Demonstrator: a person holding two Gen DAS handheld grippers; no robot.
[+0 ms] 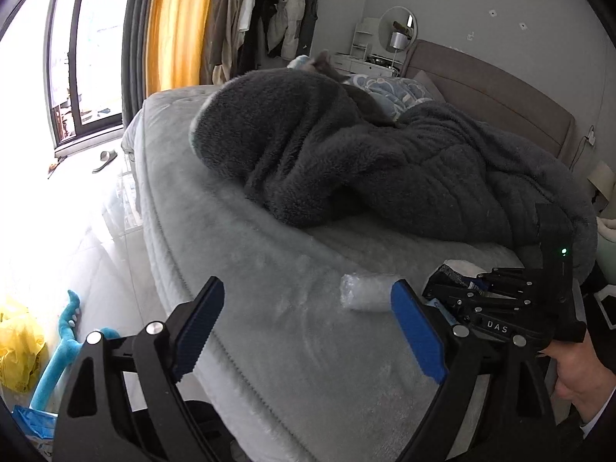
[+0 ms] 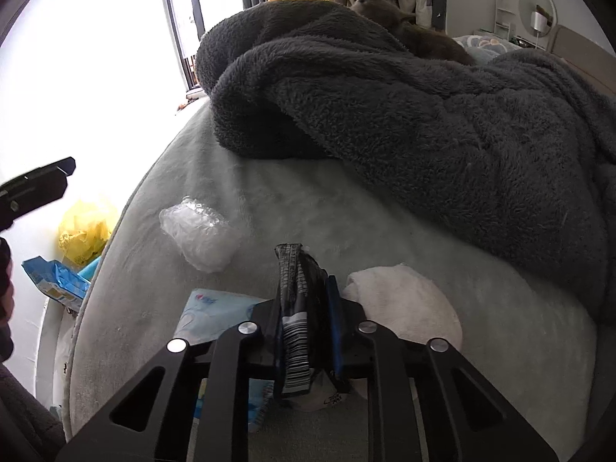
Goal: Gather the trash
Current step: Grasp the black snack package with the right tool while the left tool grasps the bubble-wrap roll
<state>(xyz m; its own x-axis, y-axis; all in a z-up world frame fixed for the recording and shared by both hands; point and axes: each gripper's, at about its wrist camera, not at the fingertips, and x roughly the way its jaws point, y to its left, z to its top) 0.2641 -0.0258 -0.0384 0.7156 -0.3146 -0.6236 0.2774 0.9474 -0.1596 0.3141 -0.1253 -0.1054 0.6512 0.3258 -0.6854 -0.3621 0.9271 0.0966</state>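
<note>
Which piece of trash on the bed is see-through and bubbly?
The crumpled bubble wrap, lying alone on the grey bed cover. The black wrapper is dark and pinched in the right gripper; the white tissue and blue packet are solid-coloured.

"DAS" in pale letters on the black body of the right gripper [image 1: 462, 288]. Barcode on the black wrapper [image 2: 296, 308]; digits unreadable.
</note>
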